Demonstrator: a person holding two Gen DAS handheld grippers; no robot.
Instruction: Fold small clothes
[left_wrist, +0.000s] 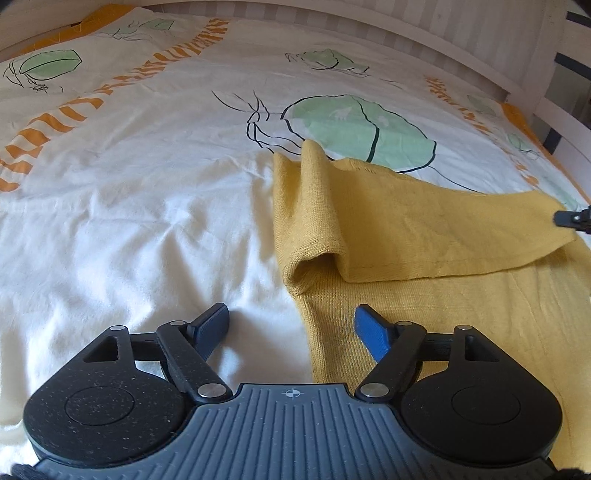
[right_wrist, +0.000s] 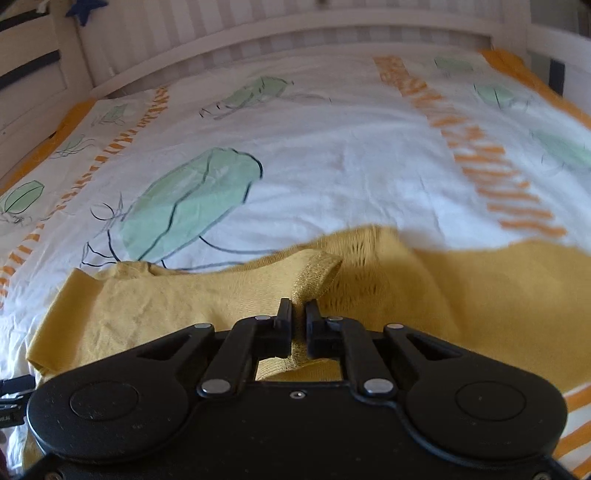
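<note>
Yellow knit garment (right_wrist: 461, 295), ribbed hem in right hand-held gripper (right_wrist: 299, 314)

Left gripper (left_wrist: 291, 328) fingers (left_wrist: 212, 326) spread wide, holding nothing; right gripper (right_wrist: 299, 314) fingers pinched together, pointing toward 12 o'clock
</note>
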